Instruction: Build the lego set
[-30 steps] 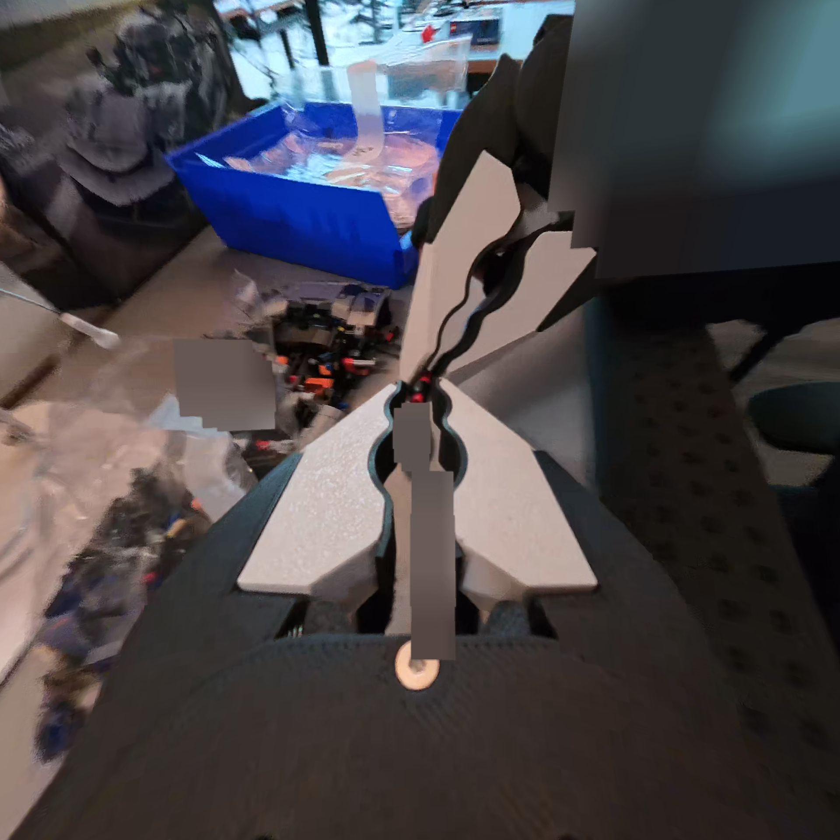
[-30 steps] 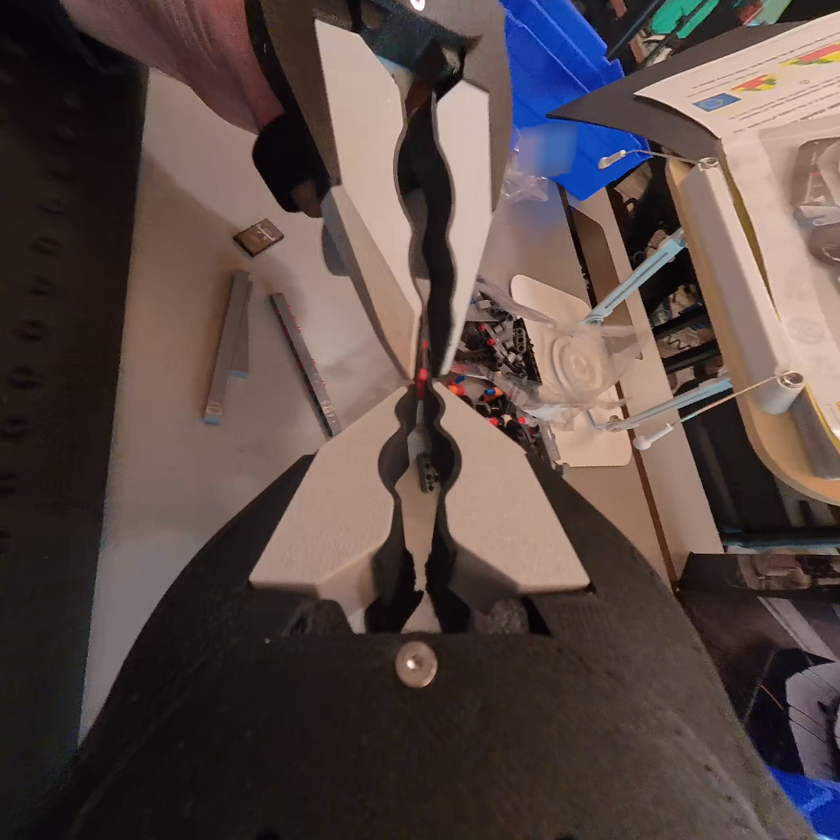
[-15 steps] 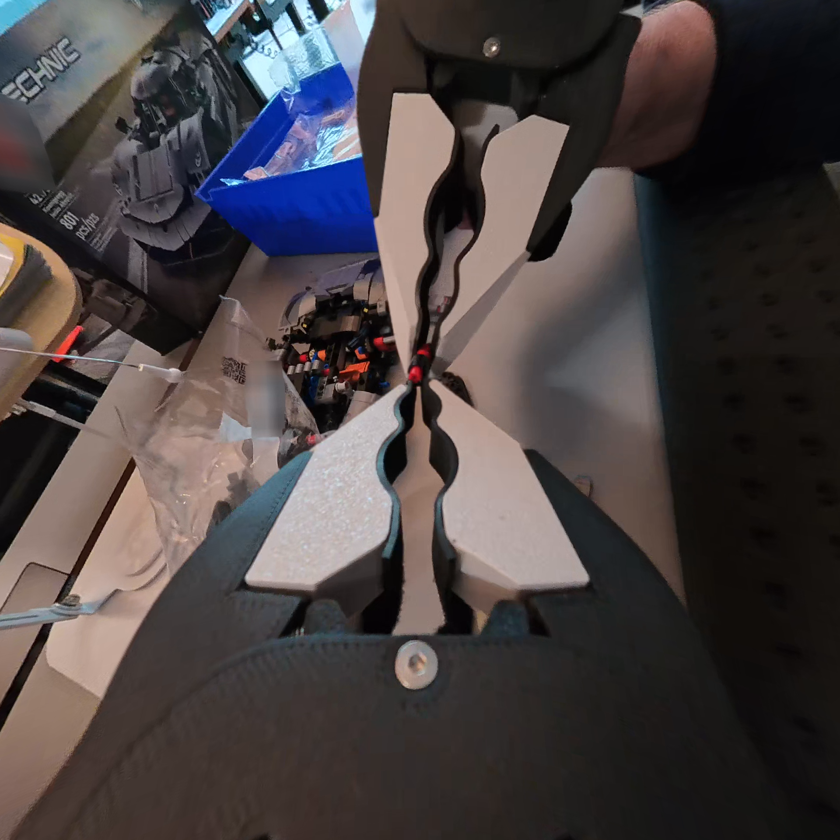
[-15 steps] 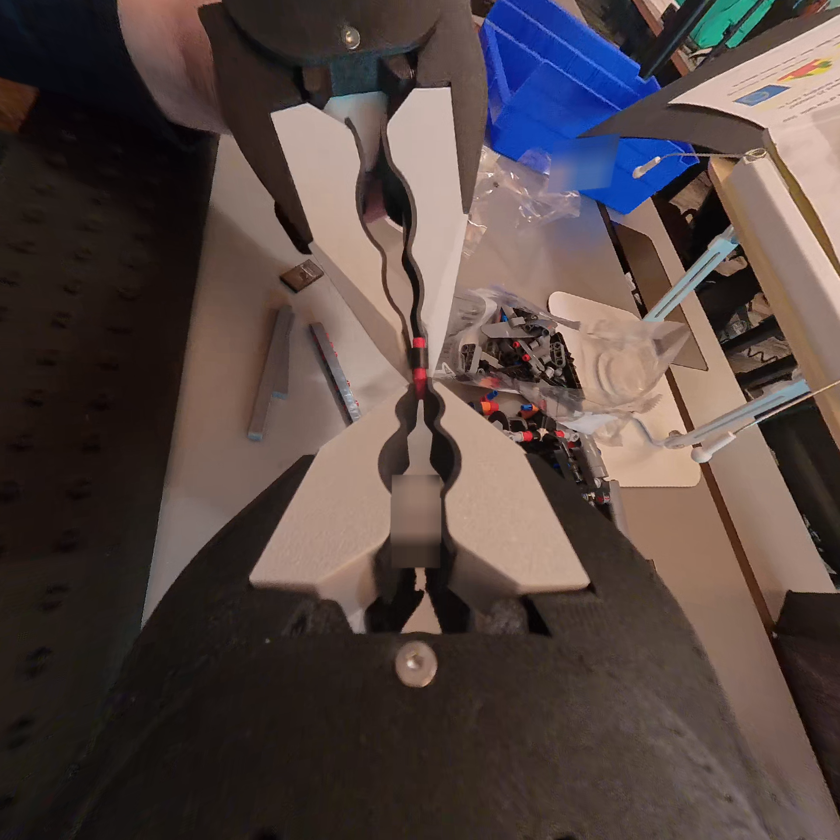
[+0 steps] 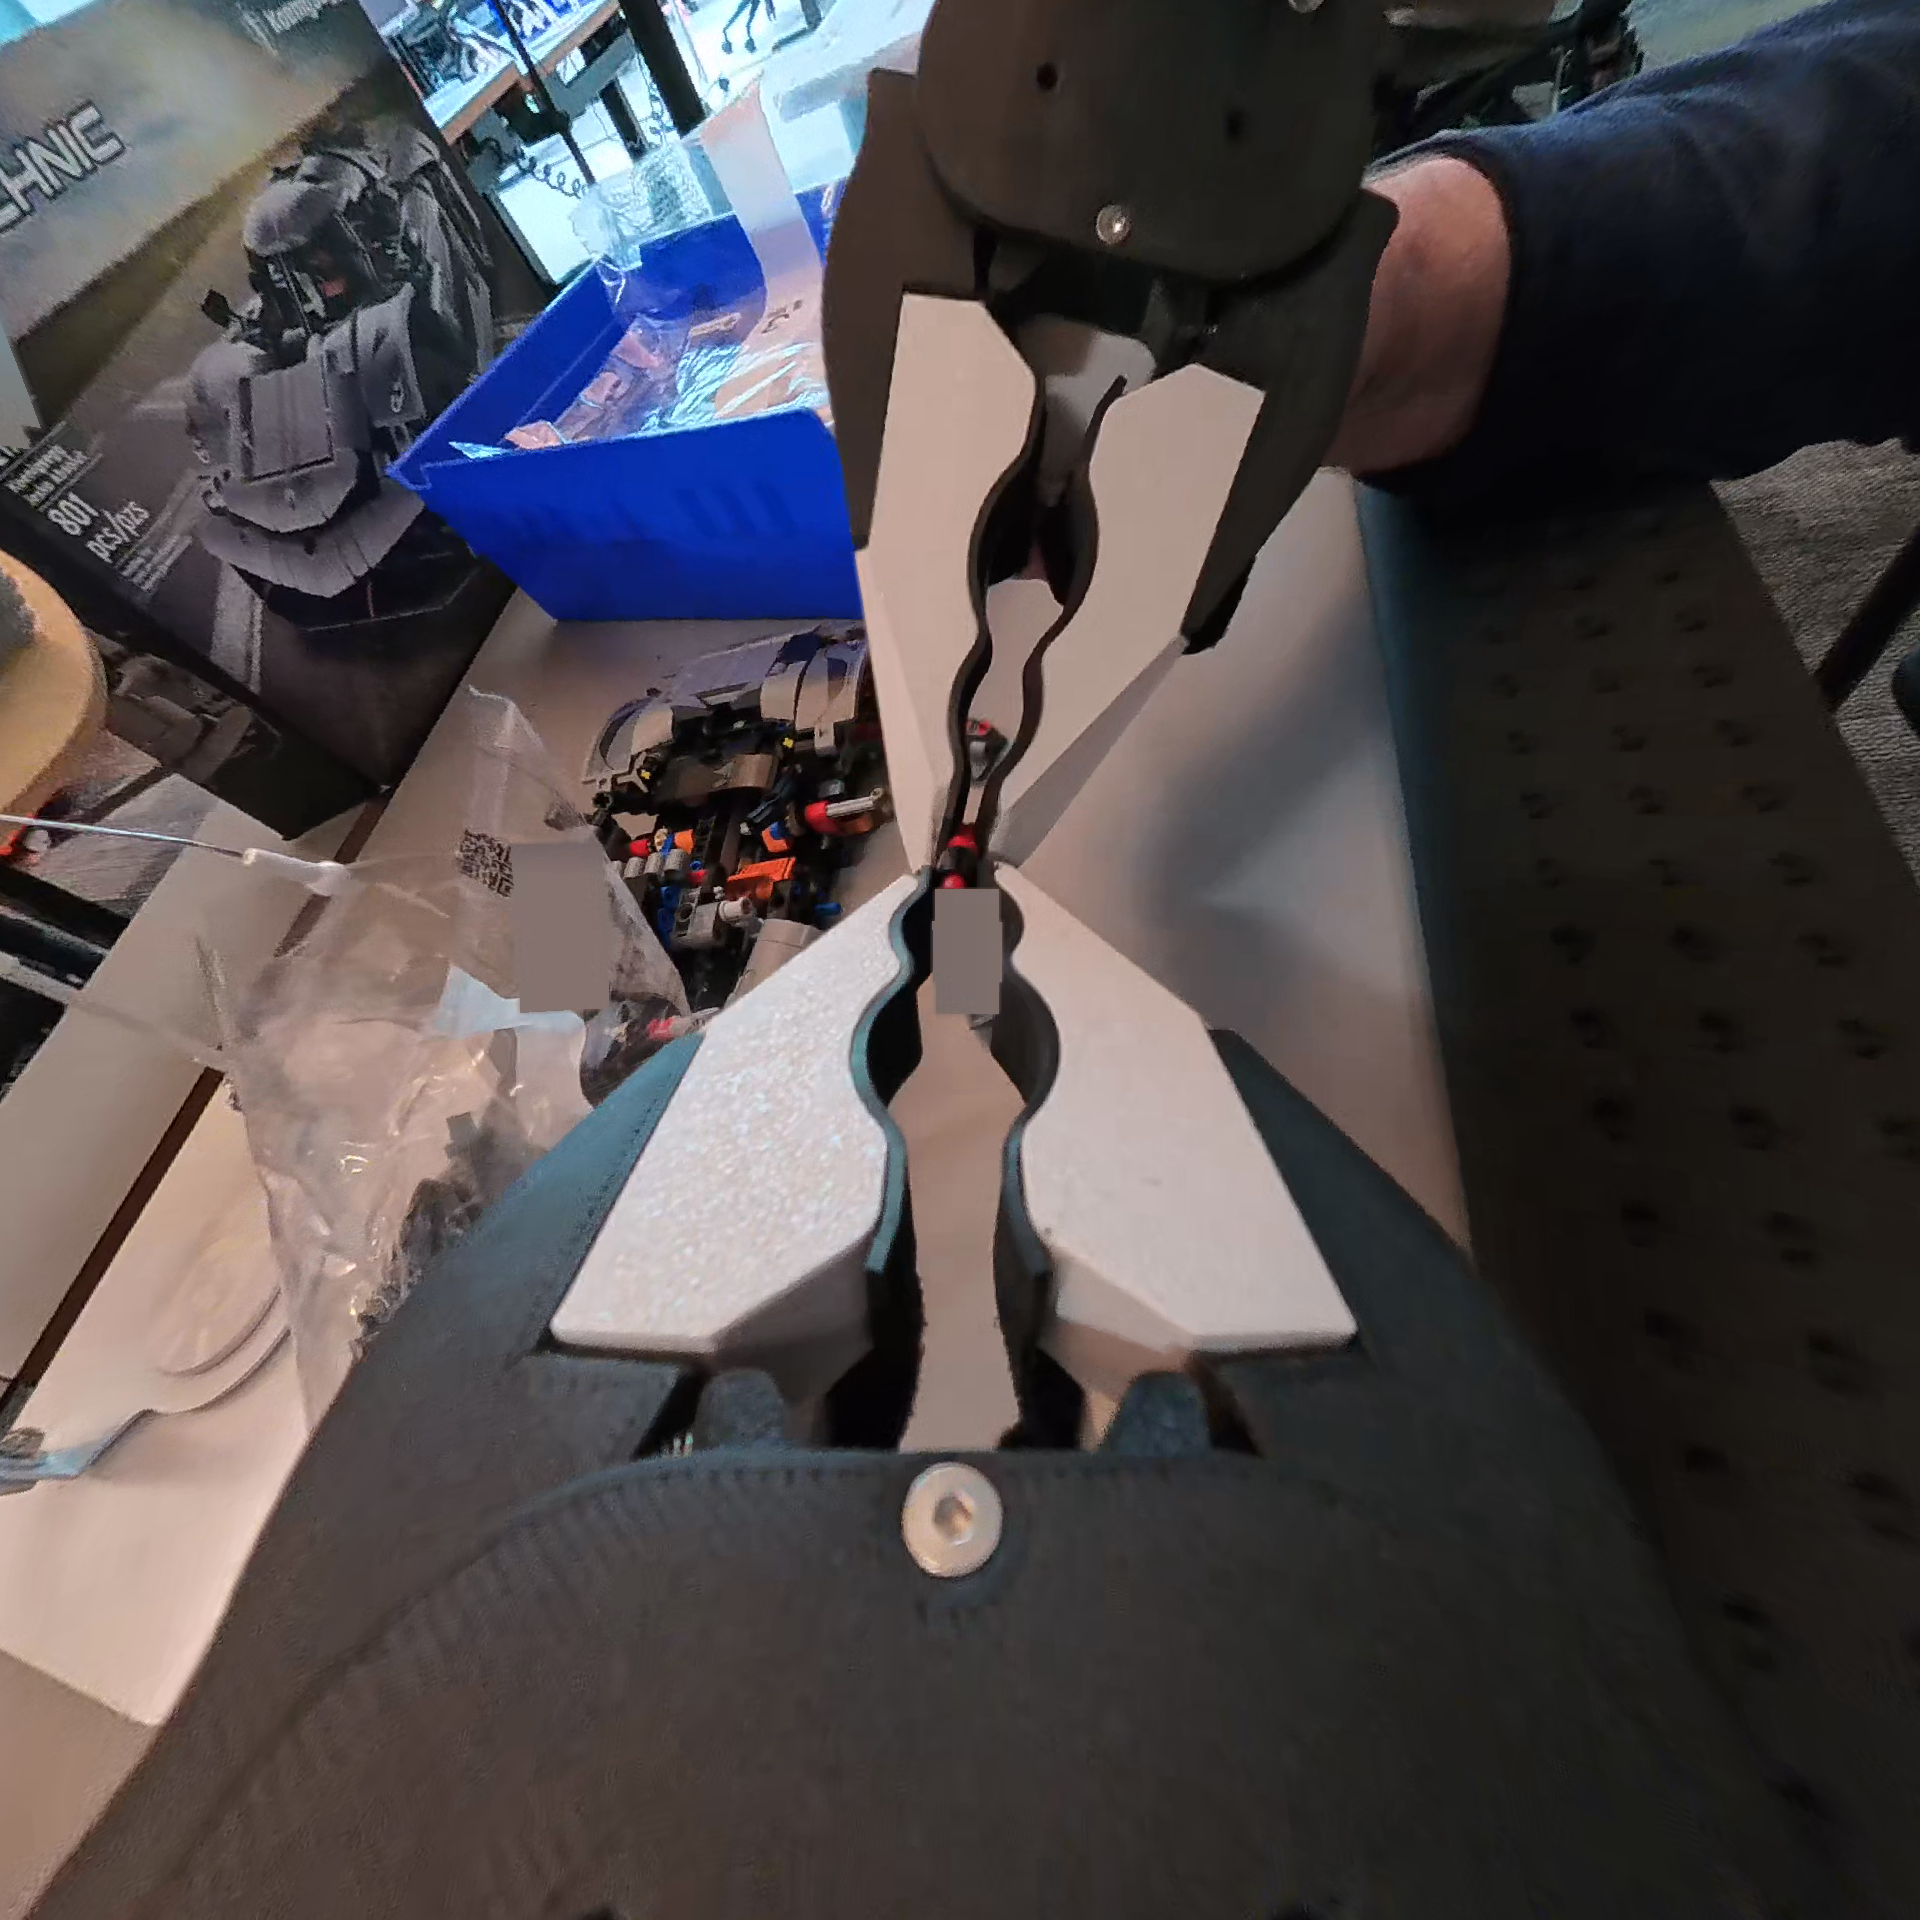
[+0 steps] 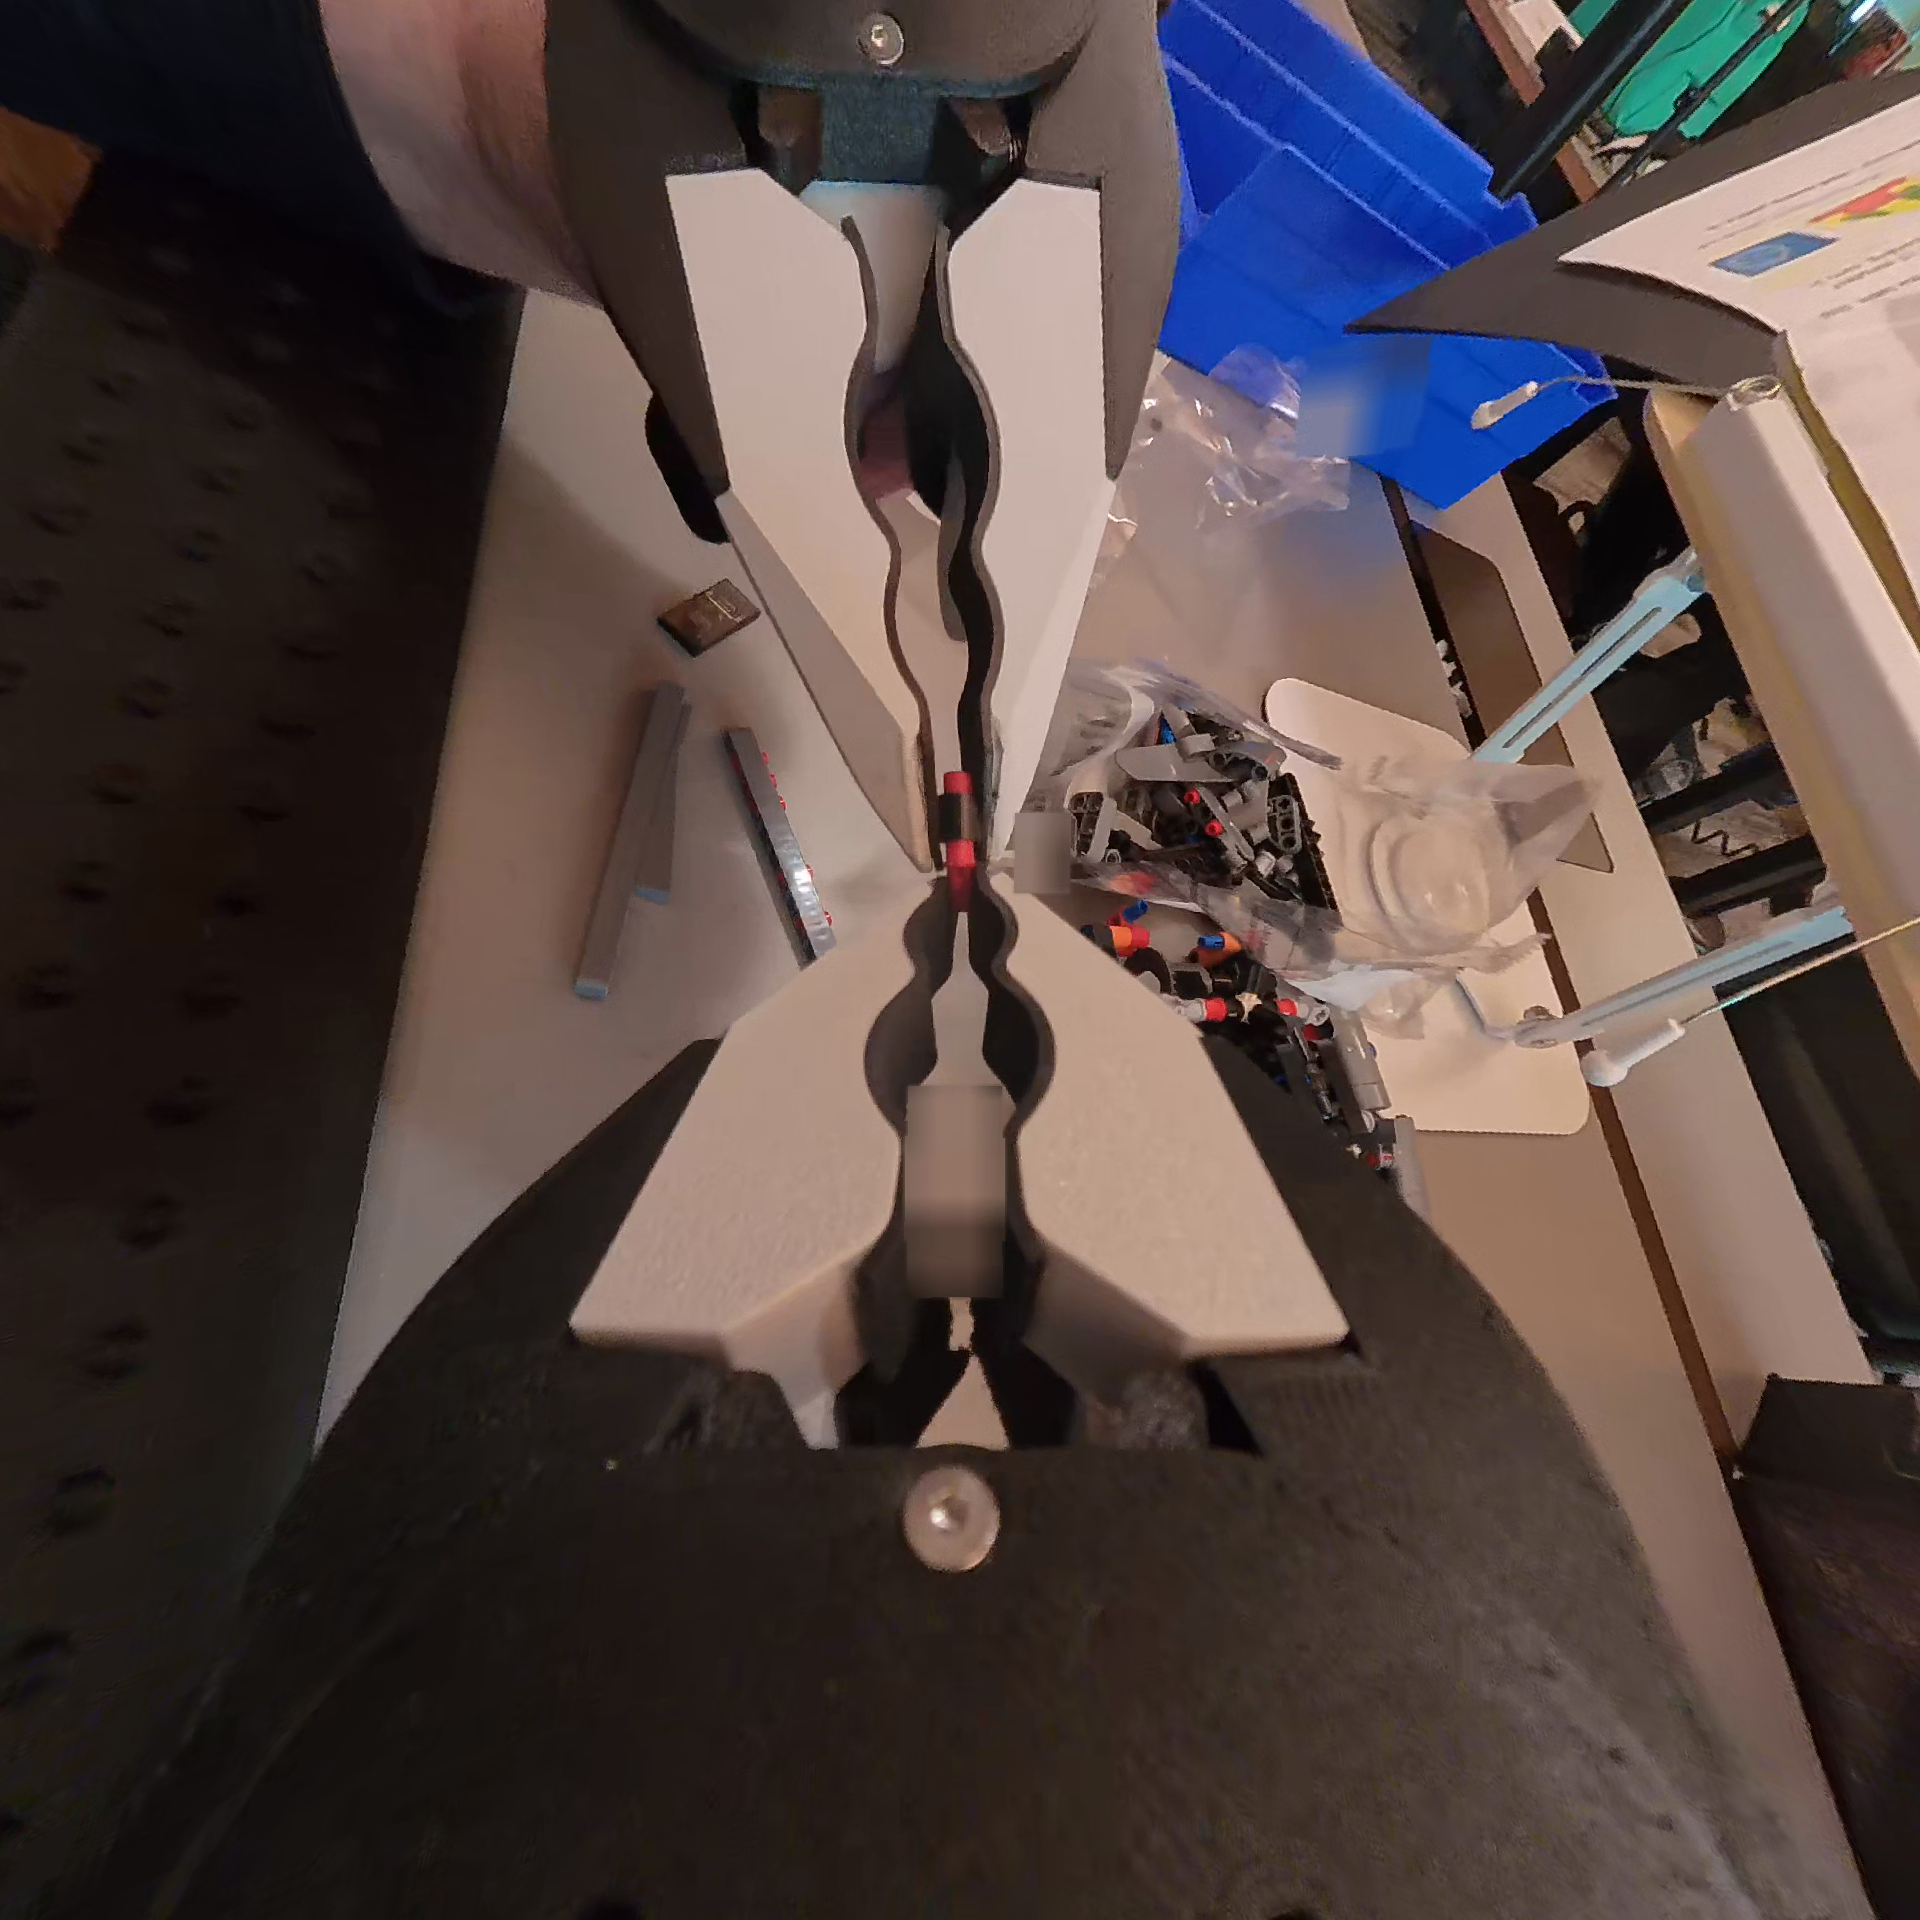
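Left hand-held gripper (image 5: 961, 883) and right hand-held gripper (image 6: 958, 883) still tip to tip above the tabletop (image 6: 520, 831), both pinching the red-black pin (image 6: 956, 821), parts pile (image 6: 1205, 821) at 3 o'clock, views steadier than before.

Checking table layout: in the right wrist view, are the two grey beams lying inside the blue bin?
No. The grey beams lie on the bare table, far from the blue bin.
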`<state>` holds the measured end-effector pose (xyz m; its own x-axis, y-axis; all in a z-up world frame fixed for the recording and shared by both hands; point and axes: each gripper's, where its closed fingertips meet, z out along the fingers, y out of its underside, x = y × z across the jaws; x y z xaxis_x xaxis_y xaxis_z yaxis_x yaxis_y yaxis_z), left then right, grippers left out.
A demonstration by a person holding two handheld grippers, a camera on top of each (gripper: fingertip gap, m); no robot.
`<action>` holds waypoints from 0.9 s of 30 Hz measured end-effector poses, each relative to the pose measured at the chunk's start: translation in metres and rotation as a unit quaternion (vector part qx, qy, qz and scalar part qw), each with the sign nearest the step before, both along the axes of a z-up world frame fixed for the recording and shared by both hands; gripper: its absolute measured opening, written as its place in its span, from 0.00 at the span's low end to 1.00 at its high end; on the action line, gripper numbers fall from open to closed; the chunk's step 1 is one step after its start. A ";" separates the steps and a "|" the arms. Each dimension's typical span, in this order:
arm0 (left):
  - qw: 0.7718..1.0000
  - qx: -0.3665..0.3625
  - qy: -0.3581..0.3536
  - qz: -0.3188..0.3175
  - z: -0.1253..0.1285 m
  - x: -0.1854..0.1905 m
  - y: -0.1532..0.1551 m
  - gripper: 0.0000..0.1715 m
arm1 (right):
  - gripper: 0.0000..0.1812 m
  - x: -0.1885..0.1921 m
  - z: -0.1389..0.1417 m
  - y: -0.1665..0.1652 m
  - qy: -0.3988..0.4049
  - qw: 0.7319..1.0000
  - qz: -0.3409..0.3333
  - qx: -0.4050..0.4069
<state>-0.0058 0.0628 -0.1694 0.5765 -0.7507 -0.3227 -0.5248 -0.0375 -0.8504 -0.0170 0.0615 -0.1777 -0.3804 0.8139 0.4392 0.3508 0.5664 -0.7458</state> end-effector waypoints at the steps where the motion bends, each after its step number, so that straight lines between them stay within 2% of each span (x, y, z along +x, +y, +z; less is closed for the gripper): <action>1: 1.000 0.001 0.001 -0.002 0.000 0.000 -0.001 0.02 | 0.00 0.000 0.000 -0.001 0.000 1.000 0.002 0.005; 11: 0.997 -0.041 -0.058 -0.025 0.006 0.006 -0.010 0.02 | 0.00 0.007 0.008 -0.007 0.009 1.000 0.017 0.014; 13: 0.998 -0.038 -0.051 -0.019 0.007 0.002 -0.011 0.00 | 0.00 0.013 -0.002 0.013 -0.011 0.999 -0.017 0.047; 14: 0.996 -0.025 -0.082 -0.005 0.020 -0.011 -0.010 0.00 | 0.00 0.019 -0.008 0.028 -0.023 0.998 -0.037 0.048; 15: 0.991 -0.018 -0.136 0.007 0.038 -0.027 -0.010 0.00 | 0.00 0.023 -0.003 0.028 -0.008 1.000 -0.027 -0.002; 16: 0.990 -0.013 -0.136 0.021 0.039 -0.037 -0.009 0.00 | 0.00 0.024 0.010 0.020 0.018 0.999 -0.009 -0.041; 17: 0.993 -0.018 -0.113 0.019 0.029 -0.034 -0.009 0.00 | 0.00 0.023 0.017 0.019 0.030 0.999 -0.008 -0.043; 18: 0.994 -0.037 -0.106 -0.002 0.020 -0.023 -0.012 0.00 | 0.00 0.021 0.016 0.020 0.026 0.999 -0.013 -0.035; 20: 0.997 -0.016 -0.082 0.002 0.016 -0.017 -0.008 0.00 | 0.00 0.021 0.006 0.017 0.012 0.999 -0.006 -0.031; 21: 0.997 -0.009 -0.082 -0.004 0.020 -0.013 -0.008 0.09 | 0.00 0.020 0.004 0.014 0.010 1.000 -0.003 -0.028; 22: 0.995 -0.011 -0.097 -0.021 0.023 -0.005 -0.011 0.12 | 0.00 0.019 0.003 0.012 0.008 1.000 -0.001 -0.028; 25: 0.999 -0.012 -0.046 -0.019 0.006 0.012 -0.005 0.13 | 0.00 0.016 -0.002 0.006 -0.002 1.000 0.005 -0.016; 27: 0.999 -0.009 -0.043 -0.022 0.005 0.019 -0.005 0.09 | 0.00 0.015 -0.004 0.002 -0.006 1.000 0.010 -0.016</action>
